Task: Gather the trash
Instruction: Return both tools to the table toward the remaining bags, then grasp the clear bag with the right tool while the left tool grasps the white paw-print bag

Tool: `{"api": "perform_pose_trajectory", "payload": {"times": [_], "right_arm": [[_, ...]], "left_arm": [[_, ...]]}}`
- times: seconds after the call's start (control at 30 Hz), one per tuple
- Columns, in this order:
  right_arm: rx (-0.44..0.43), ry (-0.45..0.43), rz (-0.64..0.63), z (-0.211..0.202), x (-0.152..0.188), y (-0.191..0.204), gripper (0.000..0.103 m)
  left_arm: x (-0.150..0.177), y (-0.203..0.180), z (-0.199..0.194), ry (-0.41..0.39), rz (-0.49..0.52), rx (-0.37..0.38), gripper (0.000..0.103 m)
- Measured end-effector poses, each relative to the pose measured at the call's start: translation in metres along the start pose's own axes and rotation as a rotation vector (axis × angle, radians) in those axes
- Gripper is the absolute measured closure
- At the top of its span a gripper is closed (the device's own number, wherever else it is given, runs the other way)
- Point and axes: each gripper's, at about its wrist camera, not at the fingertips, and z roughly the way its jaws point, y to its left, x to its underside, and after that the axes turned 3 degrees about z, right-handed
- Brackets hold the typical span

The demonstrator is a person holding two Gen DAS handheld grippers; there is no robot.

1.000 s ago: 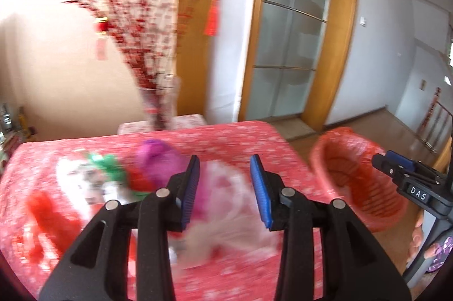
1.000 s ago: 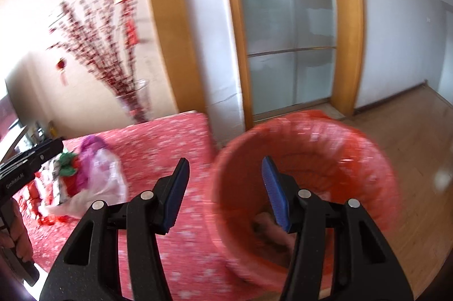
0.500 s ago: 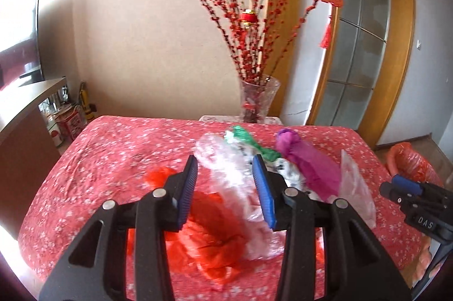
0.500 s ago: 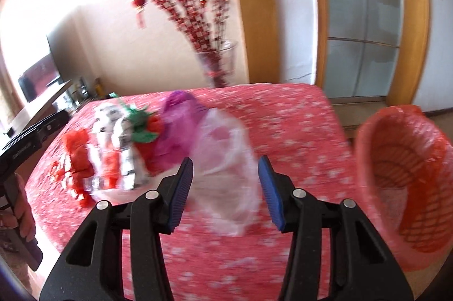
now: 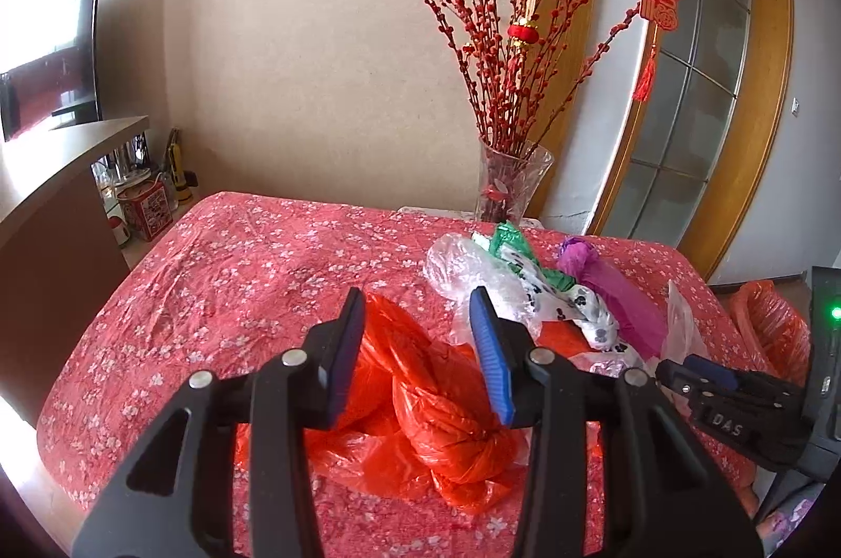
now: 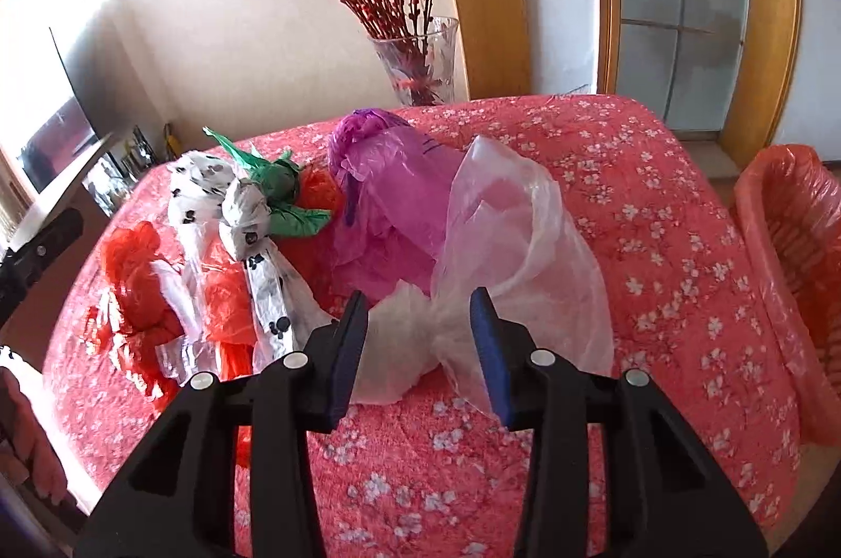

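Trash, namely knotted and crumpled plastic bags, lies clustered on the red floral tablecloth [image 6: 657, 211]. Red bin [image 6: 799, 253] stands past the table's right edge, presumably so that bags can be carried straight across and dropped in. Left gripper [image 5: 415, 353] hovers over the red bag [image 5: 436, 421], jaws moderately apart, gripping nothing. Right gripper [image 6: 418, 348] straddles the clear bag [image 6: 504, 253]; its jaws have just been closing, the gathered neck sits between them, but the pads do not yet press it. Each gripper appears aligned on the bag nearest it.
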Motion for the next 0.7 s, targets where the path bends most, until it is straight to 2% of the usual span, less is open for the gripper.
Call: {"api": "perform_pose_trajectory", "payload": {"times": [0.2,0.47,0.6,0.7], "right_arm": [[0.087,0.006,-0.072,0.008,0.014,0.001,0.061],[0.17,-0.007,-0.016,-0.003,0.015,-0.042,0.06],[0.2,-0.02,-0.01,-0.009,0.017,-0.057,0.049],[0.207,-0.023,-0.01,-0.008,0.018,-0.062,0.046]], "left_arm": [[0.004,0.002,0.0,0.004,-0.009,0.011,0.061],[0.005,-0.01,0.002,0.008,0.002,0.047,0.061],[0.005,-0.023,0.002,0.01,0.021,0.069,0.061],[0.003,-0.033,0.004,0.015,0.031,0.093,0.061]]}}
